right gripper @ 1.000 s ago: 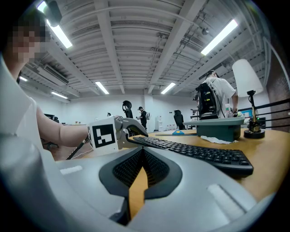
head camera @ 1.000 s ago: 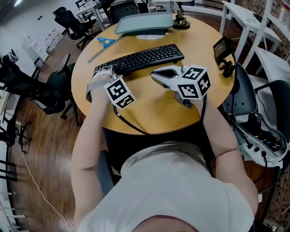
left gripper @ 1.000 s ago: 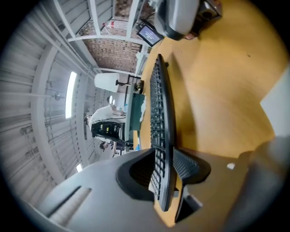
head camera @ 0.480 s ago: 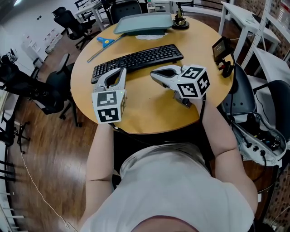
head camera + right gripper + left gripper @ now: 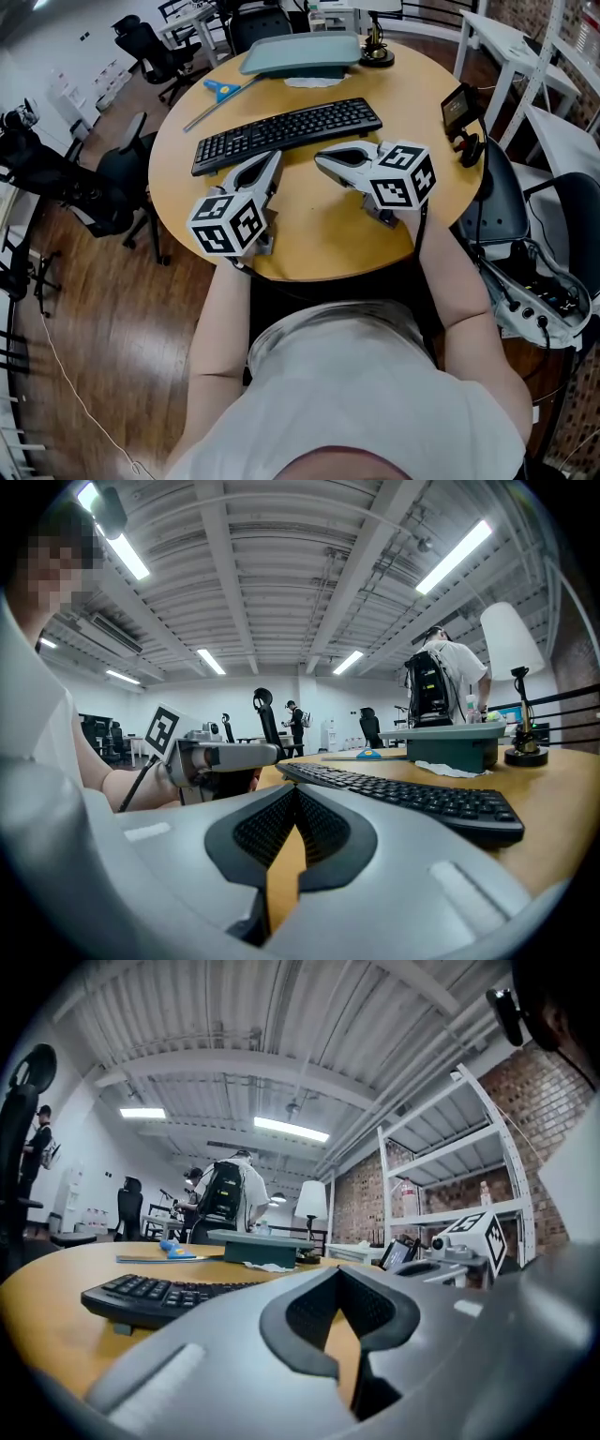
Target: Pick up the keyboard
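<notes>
The black keyboard [image 5: 286, 134] lies flat across the middle of the round wooden table [image 5: 319, 234], and neither gripper holds it. My left gripper [image 5: 273, 160] hovers just in front of its near edge, shut with nothing between the pads. My right gripper [image 5: 322, 157] sits beside it to the right, also shut and empty, close to the keyboard's front edge. In the left gripper view the keyboard [image 5: 155, 1298] lies low on the left, past the shut left gripper [image 5: 341, 1282]. The right gripper view shows the keyboard [image 5: 403, 795] stretching off to the right beyond the right gripper [image 5: 295, 795].
A grey-green tray [image 5: 302, 52] stands at the table's far edge with a white tissue [image 5: 309, 81] before it. A blue-handled tool [image 5: 221, 92] lies at the back left, a lamp base [image 5: 377, 50] at the back, a small black device [image 5: 459, 103] on the right rim. Office chairs [image 5: 112, 183] ring the table.
My left gripper came off the keyboard's left end, rolled upright, closed its jaws and moved right to the keyboard's near edge. The keyboard stayed on the table. The right gripper kept still.
</notes>
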`<state>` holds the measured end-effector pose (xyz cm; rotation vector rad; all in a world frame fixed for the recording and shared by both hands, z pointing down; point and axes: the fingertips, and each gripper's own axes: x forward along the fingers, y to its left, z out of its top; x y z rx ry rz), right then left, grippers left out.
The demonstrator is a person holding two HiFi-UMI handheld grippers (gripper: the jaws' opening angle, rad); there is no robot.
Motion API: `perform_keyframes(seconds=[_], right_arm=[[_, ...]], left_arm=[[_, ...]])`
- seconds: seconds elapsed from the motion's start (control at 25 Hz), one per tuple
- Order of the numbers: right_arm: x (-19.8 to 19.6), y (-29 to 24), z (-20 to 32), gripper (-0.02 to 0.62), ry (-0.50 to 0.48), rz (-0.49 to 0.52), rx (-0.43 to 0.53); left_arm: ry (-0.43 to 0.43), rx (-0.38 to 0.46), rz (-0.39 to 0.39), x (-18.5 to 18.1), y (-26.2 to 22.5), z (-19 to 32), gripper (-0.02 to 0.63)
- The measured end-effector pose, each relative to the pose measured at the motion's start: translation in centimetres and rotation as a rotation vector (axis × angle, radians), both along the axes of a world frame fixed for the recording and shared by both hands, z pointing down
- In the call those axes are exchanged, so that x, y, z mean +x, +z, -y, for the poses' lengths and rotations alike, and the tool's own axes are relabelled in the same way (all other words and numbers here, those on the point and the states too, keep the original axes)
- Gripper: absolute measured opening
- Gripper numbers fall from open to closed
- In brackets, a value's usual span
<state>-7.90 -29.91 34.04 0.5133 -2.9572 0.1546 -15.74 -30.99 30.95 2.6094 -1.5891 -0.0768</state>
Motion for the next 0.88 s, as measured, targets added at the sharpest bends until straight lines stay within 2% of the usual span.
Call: perform_keyframes(seconds=[0.24, 0.44, 0.88], right_arm=[[0.0, 0.1, 0.0, 0.002, -0.001, -0.002, -0.001], [0.0, 0.1, 0.0, 0.002, -0.001, -0.003, -0.001], [-0.3, 0.0, -0.1, 0.0, -0.001, -0.007, -0.001]], left_arm=[[0.023, -0.07, 0.101, 1.4, 1.9, 0.2, 0.0], [0.032, -0.098, 0.113, 1.6, 2.4, 0.4, 0.0], [0.034, -0.103, 0.114, 1.3, 2.2, 0.3, 0.0]])
